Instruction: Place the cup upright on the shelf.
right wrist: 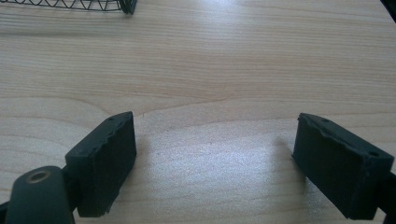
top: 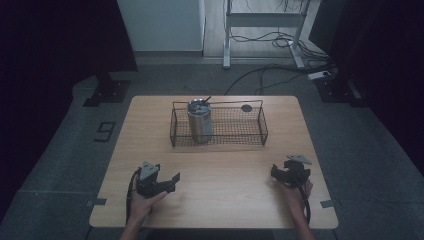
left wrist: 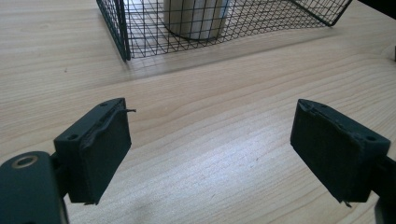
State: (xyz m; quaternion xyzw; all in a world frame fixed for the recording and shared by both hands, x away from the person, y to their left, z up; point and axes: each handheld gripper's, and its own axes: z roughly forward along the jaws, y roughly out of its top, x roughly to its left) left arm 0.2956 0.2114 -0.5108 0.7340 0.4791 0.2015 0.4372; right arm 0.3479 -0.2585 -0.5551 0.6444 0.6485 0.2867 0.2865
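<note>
A black wire basket [top: 235, 141] stands at the far middle of the wooden table [top: 215, 200]. In its left part a steel tumbler [top: 199, 122] stands upright with a lid and a dark straw. My left gripper [top: 173, 181] rests near the front left, held in a hand, jaws pointing toward the table's middle. The left gripper view has the left gripper [left wrist: 212, 116] open over bare wood, with the basket [left wrist: 140, 37] and tumbler [left wrist: 196, 18] ahead. My right gripper [top: 275, 173] sits near the front right. Seen in its own view, the right gripper [right wrist: 215, 121] is open with nothing between its pads.
A small dark round thing [top: 246, 107] lies at the basket's far right corner. A corner of the basket [right wrist: 126, 5] shows at the top of the right gripper view. Beyond the table are a white desk frame [top: 227, 45], floor cables [top: 280, 75] and black stand bases [top: 107, 92].
</note>
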